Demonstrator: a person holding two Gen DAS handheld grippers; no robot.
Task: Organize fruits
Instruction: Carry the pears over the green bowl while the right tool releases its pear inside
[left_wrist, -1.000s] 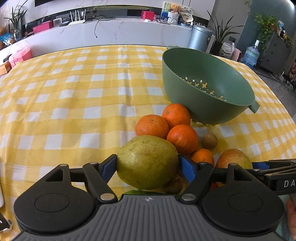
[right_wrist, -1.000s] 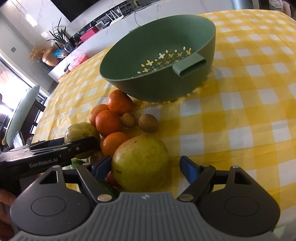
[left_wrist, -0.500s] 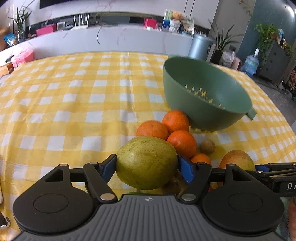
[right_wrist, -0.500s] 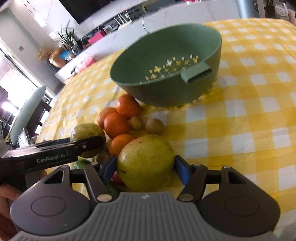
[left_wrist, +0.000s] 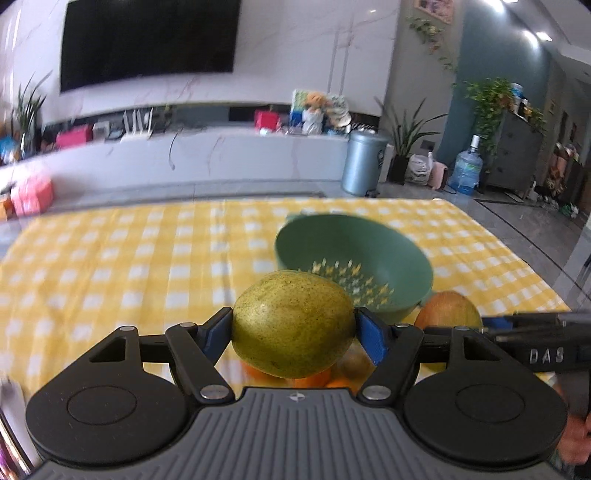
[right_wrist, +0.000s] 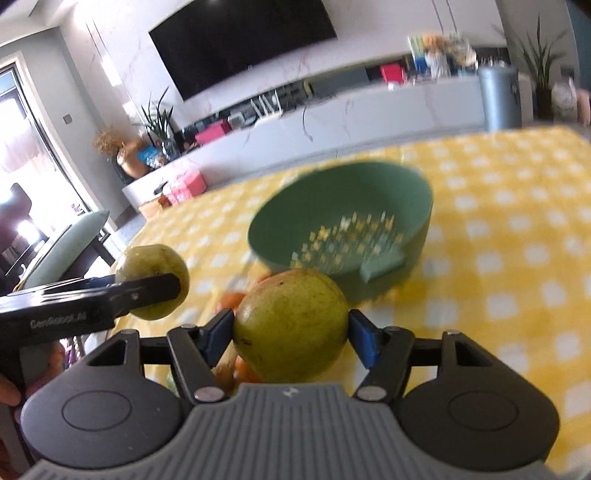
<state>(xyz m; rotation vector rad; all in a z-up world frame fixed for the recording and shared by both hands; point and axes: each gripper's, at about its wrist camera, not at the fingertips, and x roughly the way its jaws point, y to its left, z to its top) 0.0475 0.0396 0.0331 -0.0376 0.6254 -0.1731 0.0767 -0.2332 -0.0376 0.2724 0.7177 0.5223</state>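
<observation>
Both pears are up off the yellow checked tablecloth (left_wrist: 110, 258) now. The left gripper (left_wrist: 293, 332) has its blue pads clamped on a green pear (left_wrist: 293, 325), and the right gripper (right_wrist: 291, 328) pinches a second pear (right_wrist: 291, 325) the same way. The green colander (right_wrist: 343, 229) sits ahead, toward the table's far right corner, with nothing in it, and oranges (right_wrist: 231, 299) lie on the cloth below. It looks like the carrying step; next, each pear needs bringing over the rim and lowering before letting go.
</observation>
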